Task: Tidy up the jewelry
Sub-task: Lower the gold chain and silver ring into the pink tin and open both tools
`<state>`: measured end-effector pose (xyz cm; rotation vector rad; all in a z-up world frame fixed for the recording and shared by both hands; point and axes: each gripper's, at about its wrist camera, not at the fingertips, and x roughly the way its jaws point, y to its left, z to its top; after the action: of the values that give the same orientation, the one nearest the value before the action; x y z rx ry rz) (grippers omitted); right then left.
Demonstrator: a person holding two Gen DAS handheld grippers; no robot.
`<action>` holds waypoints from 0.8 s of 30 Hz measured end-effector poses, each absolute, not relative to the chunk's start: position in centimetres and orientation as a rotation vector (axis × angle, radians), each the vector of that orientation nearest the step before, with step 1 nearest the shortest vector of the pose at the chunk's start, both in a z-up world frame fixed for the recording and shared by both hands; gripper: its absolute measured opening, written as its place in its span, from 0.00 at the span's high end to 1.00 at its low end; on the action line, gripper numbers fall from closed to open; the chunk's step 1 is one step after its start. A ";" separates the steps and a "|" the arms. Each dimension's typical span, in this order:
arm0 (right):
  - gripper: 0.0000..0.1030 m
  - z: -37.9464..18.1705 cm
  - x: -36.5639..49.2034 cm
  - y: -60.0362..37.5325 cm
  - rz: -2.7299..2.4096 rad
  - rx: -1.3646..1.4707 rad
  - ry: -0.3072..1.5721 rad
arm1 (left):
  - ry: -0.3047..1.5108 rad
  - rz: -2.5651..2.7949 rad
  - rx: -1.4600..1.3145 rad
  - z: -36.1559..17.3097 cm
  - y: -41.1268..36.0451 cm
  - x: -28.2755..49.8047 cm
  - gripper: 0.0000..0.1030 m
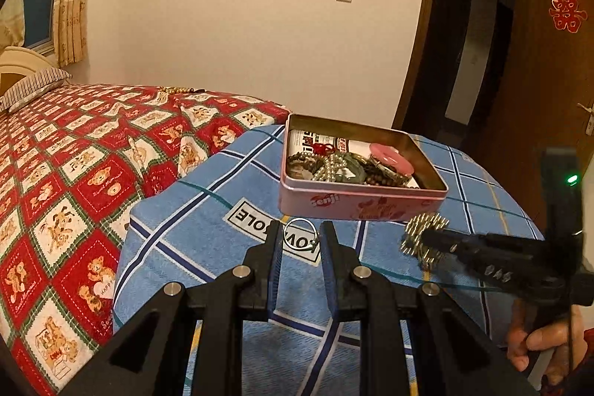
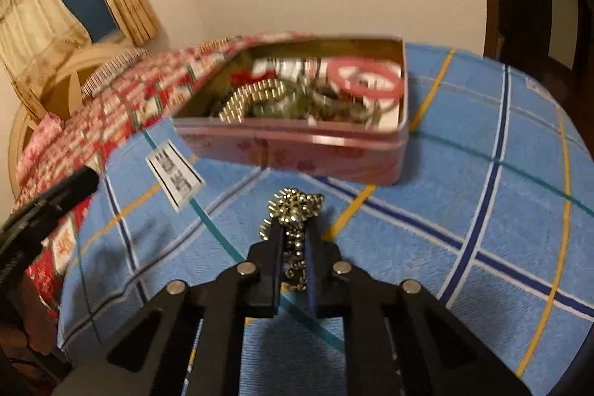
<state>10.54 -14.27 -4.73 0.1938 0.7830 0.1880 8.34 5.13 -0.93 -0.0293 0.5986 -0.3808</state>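
An open pink tin (image 1: 356,205) (image 2: 297,147) stands on the blue checked cloth (image 1: 208,210) (image 2: 464,192). It holds bead strings, a green stone piece and a pink bangle (image 2: 365,78). In the left wrist view my left gripper (image 1: 300,234) hovers just in front of the tin, shut on a thin silver ring (image 1: 313,242) that spans the gap between its fingertips. My right gripper (image 2: 295,225) (image 1: 427,238) is low over the cloth to the tin's right. It is shut on a bunched gold bead bracelet (image 2: 297,205) (image 1: 423,229) that sticks out past its tips.
The cloth lies on a bed with a red bear-patterned cover (image 1: 74,180), and a striped pillow (image 1: 33,88) sits at the head. A bead string (image 1: 178,90) rests on the bed's far edge. A hand (image 1: 534,340) grips the right tool. A dark doorway (image 1: 464,43) is at the right.
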 end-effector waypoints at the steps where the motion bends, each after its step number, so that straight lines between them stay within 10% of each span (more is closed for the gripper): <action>1: 0.87 -4.1 10.1 -14.6 0.197 0.211 0.742 | 0.596 -0.381 -0.030 -0.8 5.0 8.3 0.81; 24: 0.87 4.9 12.3 -18.1 0.155 0.308 0.394 | 0.461 -0.459 -0.081 3.7 0.0 15.0 0.81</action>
<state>12.32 -18.09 4.92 0.3080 0.3943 0.1546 15.02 0.03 3.66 -0.0810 0.4606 -0.4585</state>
